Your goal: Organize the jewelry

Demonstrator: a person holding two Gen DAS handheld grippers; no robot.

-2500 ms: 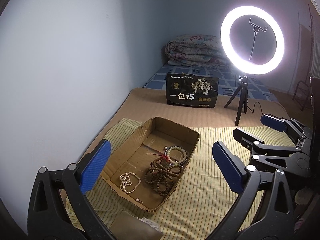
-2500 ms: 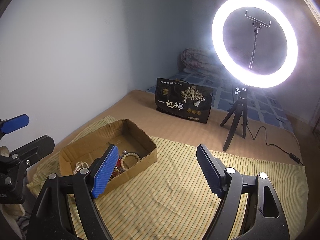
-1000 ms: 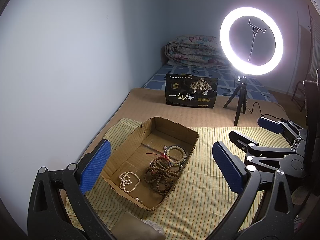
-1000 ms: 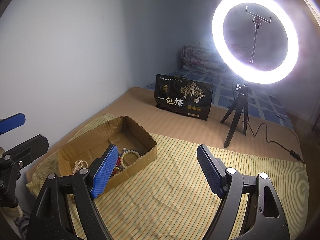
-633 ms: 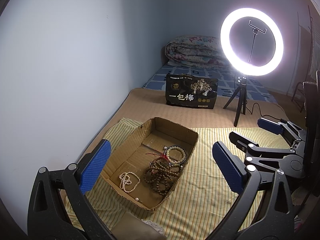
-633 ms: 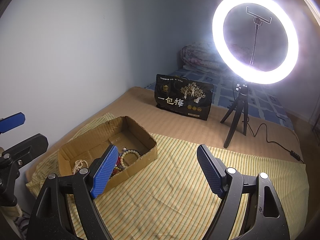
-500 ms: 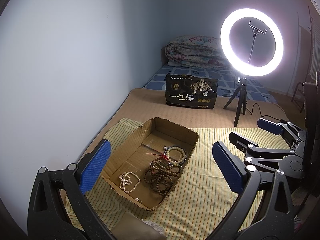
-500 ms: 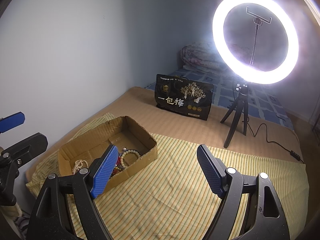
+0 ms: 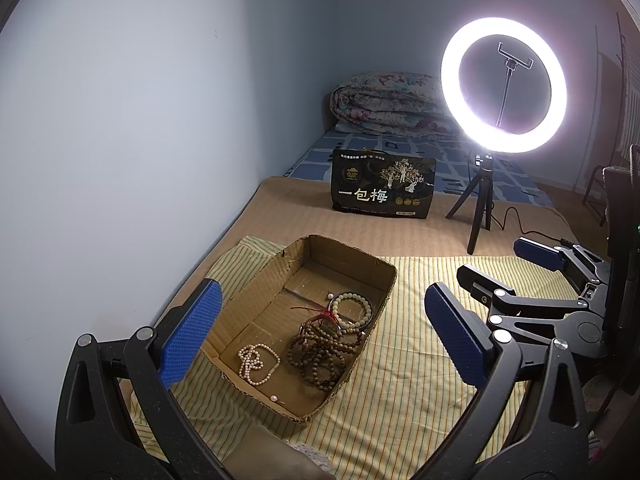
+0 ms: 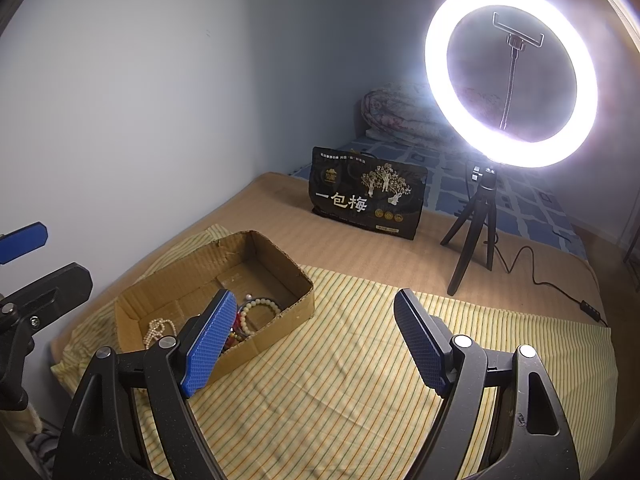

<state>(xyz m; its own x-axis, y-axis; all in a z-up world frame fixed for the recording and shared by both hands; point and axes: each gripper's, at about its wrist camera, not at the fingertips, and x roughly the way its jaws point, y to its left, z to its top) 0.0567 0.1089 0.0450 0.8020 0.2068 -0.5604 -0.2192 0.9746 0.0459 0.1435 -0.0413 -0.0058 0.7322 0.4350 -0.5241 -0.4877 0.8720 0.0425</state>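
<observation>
An open cardboard box (image 9: 352,256) sits on a yellow striped cloth (image 9: 404,384). Inside lie a white pearl strand (image 9: 256,362), a heap of dark brown bead strings (image 9: 320,350) and a pale green bead bracelet (image 9: 352,310). The box also shows in the right wrist view (image 10: 280,316). My left gripper (image 9: 320,332) is open and empty, hovering above the box's near end. My right gripper (image 10: 316,336) is open and empty above the cloth, to the right of the box; it also shows in the left wrist view (image 9: 516,268).
A lit ring light (image 9: 504,84) on a small tripod (image 9: 478,212) stands behind the cloth, its cable (image 10: 560,284) trailing right. A black printed bag (image 9: 382,188) stands upright beyond the box. A folded quilt (image 9: 388,108) lies at the far wall. A wall runs along the left.
Both grippers have stayed open and nearly still. The right gripper has drifted slightly left in the left wrist view. The jewelry in the box has not moved.
</observation>
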